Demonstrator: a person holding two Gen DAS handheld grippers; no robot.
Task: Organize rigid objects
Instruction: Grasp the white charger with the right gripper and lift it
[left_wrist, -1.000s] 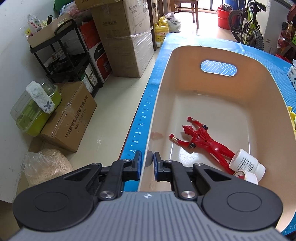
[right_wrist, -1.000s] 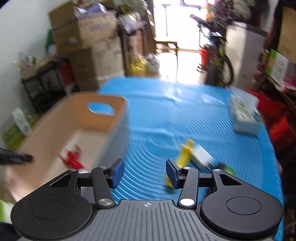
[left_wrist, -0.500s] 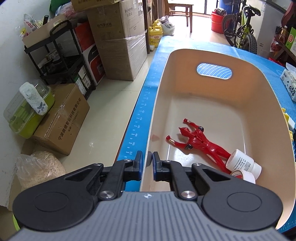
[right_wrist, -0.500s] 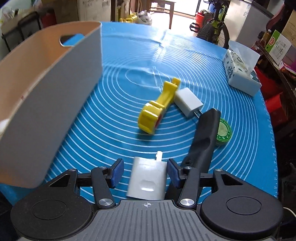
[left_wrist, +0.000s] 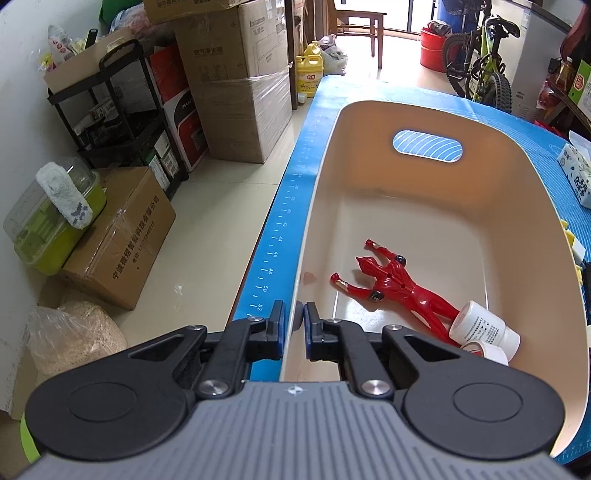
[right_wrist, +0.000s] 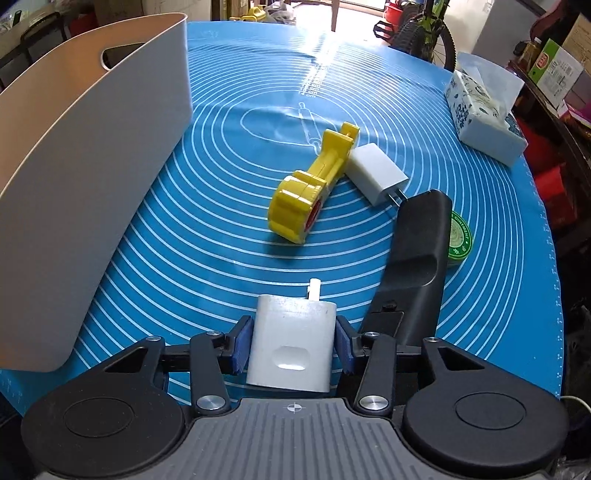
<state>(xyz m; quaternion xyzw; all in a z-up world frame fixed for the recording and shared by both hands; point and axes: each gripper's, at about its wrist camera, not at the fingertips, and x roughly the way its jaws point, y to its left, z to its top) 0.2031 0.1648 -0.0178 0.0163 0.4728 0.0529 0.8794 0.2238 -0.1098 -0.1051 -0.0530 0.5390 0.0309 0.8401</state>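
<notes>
My left gripper (left_wrist: 294, 325) is shut on the near left rim of the beige bin (left_wrist: 436, 206). Inside the bin lie a red action figure (left_wrist: 399, 286), a white bottle (left_wrist: 484, 328) and a tape roll (left_wrist: 487, 350). My right gripper (right_wrist: 293, 347) has its pads against both sides of a white charger (right_wrist: 291, 347) that lies on the blue mat (right_wrist: 229, 229). Beyond it lie a yellow toy (right_wrist: 314, 184), a second white charger (right_wrist: 376, 173), a black handle-shaped object (right_wrist: 413, 258) and a green tin (right_wrist: 460, 240). The bin's grey outer wall (right_wrist: 92, 147) stands at the left.
A tissue pack (right_wrist: 484, 114) lies at the mat's far right. Left of the table are cardboard boxes (left_wrist: 236, 81), a black shelf cart (left_wrist: 122, 110) and a green container (left_wrist: 51, 225) on the floor. A bicycle (left_wrist: 480, 70) stands behind the table.
My right gripper swung from above the bin down to the mat and closed in around the white charger. My left gripper kept its hold on the bin rim.
</notes>
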